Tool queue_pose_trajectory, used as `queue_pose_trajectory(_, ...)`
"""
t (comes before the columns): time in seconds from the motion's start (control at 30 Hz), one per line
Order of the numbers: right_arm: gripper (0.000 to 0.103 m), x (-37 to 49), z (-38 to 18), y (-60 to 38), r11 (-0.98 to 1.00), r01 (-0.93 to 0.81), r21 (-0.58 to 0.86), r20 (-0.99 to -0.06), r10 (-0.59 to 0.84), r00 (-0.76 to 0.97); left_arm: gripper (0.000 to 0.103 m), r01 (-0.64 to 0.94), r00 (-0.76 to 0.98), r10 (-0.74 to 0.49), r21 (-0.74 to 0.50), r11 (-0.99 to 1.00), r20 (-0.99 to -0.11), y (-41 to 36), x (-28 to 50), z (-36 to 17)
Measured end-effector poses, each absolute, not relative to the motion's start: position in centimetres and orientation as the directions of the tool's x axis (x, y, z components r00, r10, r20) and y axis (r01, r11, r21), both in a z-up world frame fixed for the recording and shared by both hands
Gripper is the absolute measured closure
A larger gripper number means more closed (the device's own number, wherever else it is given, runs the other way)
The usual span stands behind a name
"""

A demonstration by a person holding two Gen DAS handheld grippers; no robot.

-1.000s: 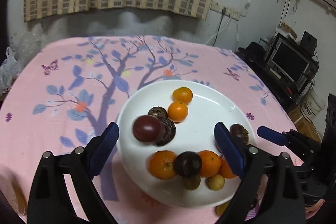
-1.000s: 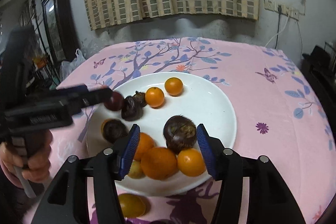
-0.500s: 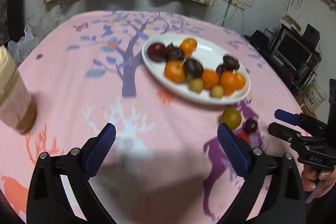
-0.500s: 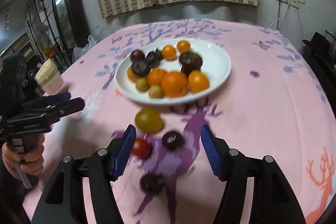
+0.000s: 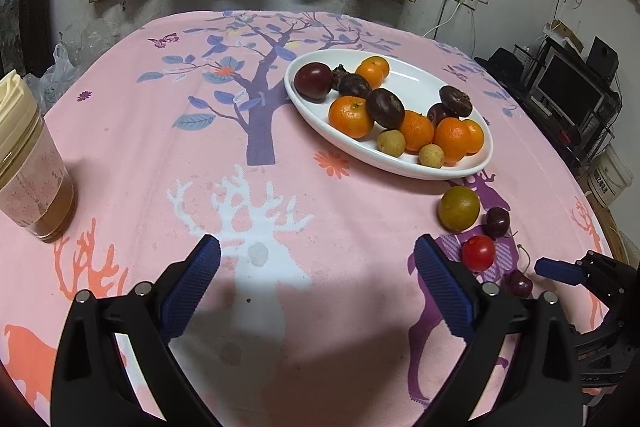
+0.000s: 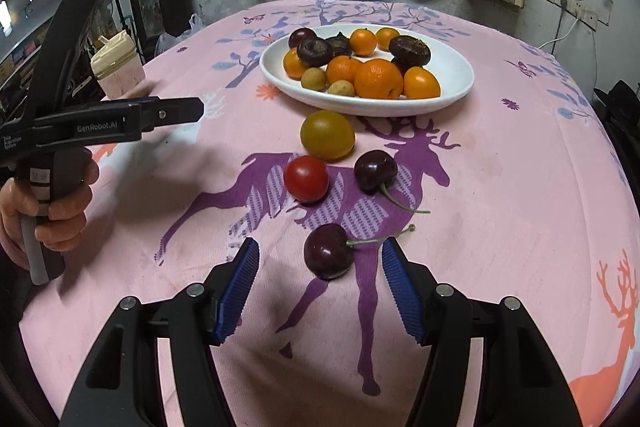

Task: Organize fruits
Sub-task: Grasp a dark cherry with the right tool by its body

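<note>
The near cherry (image 6: 328, 251) lies loose on the pink cloth (image 6: 500, 207), dead ahead of my right gripper (image 6: 320, 287) and just past its tips, stem trailing off to the right. The jaws stand half apart with nothing between them. My left gripper (image 5: 316, 287) is spread wide and empty over bare cloth, farther off. The plate (image 6: 452, 83) waits beyond, past the tomato (image 6: 306, 179).

One white plate (image 6: 456, 83) holds six oranges (image 6: 378, 79), two small tan fruits (image 6: 314, 79), one plum (image 6: 302, 37) and some dark brown fruits (image 6: 410, 51). On the cloth lie two cherries (image 6: 328, 251), one tomato (image 6: 306, 179), one yellow-green fruit (image 6: 327, 135). One jar (image 5: 28, 163) stands there.
</note>
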State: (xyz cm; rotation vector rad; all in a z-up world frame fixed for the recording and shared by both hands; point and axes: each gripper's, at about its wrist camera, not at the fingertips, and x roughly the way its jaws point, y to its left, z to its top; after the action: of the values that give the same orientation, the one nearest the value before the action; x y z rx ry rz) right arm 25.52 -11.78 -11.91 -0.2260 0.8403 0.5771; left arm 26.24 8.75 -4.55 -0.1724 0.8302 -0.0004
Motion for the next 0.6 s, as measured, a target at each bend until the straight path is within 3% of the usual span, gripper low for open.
queue_pose_trajectory(0.13, 0.055, 26.2, -12.6, -12.0, 0.827, -0.557, 0.076, -0.775, 0.4, 0.488, 0.007, -0.058, 0.671, -0.074, -0.151, 0.987, -0.738, 8.5, 26.3, -4.5)
queue_pose_trajectory(0.37, 0.06, 26.7, -13.2, -12.4, 0.839, -0.534, 0.105, -0.778, 0.404, 0.481, 0.007, -0.044, 0.677, -0.082, -0.151, 0.988, -0.731, 8.1, 26.1, -4.2)
queue_pose_trajectory(0.47, 0.073, 26.7, -13.2, -12.1, 0.84, -0.537, 0.074, -0.778, 0.386, 0.496, 0.007, -0.043, 0.676, -0.08, -0.147, 0.988, -0.732, 8.0, 26.1, -4.2)
queue_pose_trajectory(0.6, 0.075, 26.8, -12.4, -12.8, 0.846, -0.525, 0.089, -0.75, 0.404, 0.524, 0.007, -0.026, 0.677, -0.094, -0.151, 0.988, -0.73, 7.5, 25.9, -4.2)
